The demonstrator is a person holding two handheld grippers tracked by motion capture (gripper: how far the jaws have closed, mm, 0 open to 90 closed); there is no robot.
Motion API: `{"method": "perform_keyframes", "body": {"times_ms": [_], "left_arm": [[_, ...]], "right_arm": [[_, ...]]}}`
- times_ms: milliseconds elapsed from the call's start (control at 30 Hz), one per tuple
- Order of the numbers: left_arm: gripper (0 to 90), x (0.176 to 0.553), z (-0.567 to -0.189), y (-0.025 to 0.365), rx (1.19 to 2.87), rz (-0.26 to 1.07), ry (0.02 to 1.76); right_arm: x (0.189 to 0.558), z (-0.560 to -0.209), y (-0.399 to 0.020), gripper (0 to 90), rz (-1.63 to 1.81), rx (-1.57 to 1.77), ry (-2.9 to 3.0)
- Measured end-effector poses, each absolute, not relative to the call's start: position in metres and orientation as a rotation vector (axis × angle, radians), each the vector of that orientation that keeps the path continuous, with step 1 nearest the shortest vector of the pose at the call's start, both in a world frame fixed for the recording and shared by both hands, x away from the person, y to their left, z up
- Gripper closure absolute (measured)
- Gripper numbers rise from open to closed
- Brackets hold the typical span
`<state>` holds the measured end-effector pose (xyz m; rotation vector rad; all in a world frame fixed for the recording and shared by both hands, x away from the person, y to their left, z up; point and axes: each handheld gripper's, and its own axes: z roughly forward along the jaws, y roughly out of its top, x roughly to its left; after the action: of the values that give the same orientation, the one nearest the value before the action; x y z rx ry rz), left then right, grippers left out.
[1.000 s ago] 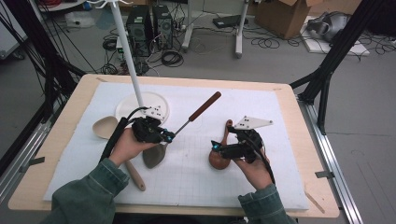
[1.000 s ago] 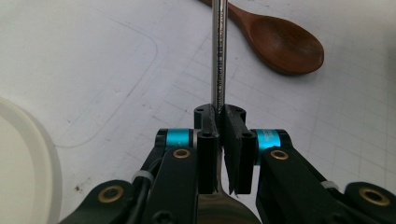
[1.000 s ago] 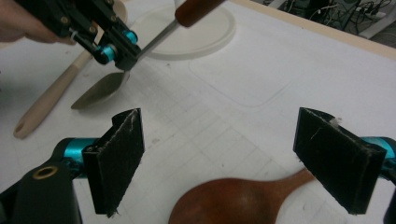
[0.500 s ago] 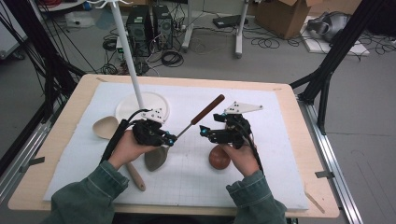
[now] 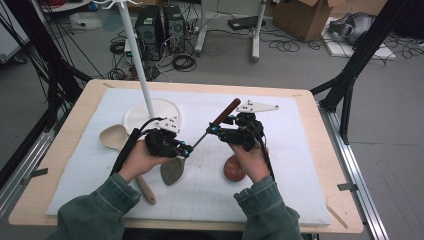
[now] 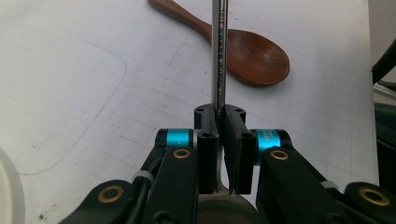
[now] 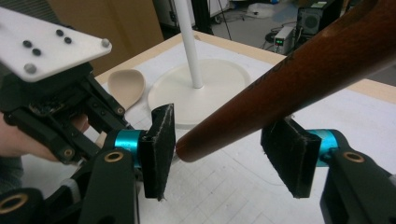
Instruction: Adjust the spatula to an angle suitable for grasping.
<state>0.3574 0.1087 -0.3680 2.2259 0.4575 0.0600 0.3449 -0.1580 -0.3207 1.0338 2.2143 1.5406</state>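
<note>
A spatula with a grey blade point(image 5: 172, 171), thin metal shaft point(image 6: 218, 46) and dark wooden handle point(image 5: 226, 111) slants up over the white mat. My left gripper point(image 5: 186, 149) is shut on the shaft just above the blade; in the left gripper view point(image 6: 220, 114) both pads press on it. My right gripper point(image 5: 212, 131) sits at the lower end of the handle point(image 7: 289, 70). Its jaws have just been closing and stand either side of the handle in the right gripper view point(image 7: 224, 140), with a gap still at the right pad. A brown wooden spoon point(image 5: 233, 169) lies below my right hand.
A pale wooden spoon point(image 5: 114, 137) lies at the left of the mat. Behind it a white round stand base point(image 5: 150, 112) carries a thin pole. The brown spoon point(image 6: 254, 56) rests beyond the left gripper's jaws. The table's wooden rim point(image 5: 320, 150) borders the mat.
My right gripper has left the brown spoon, risen and moved left to the spatula's handle, with its jaws narrower. The left gripper and spatula have stayed in place.
</note>
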Motion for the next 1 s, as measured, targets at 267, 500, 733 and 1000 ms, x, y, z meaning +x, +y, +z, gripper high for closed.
{"method": "perform_keyframes", "body": {"times_ms": [267,500,733,1000], "left_arm": [[83.6,0.356,-0.367,0.108,2.215,0.057,0.463],[83.1,0.356,-0.364,0.112,2.196,0.043,0.454],[81.7,0.356,-0.360,0.118,2.168,0.013,0.439],[74.3,0.355,-0.351,0.127,2.090,-0.036,0.411]], "right_arm": [[0.349,-0.317,-0.151,54.3,1.540,1.061,2.237],[0.353,-0.308,-0.151,61.1,1.613,1.051,2.292],[0.353,-0.303,-0.150,66.6,1.721,1.005,2.307],[0.352,-0.287,-0.140,73.2,1.827,0.882,2.381]]}}
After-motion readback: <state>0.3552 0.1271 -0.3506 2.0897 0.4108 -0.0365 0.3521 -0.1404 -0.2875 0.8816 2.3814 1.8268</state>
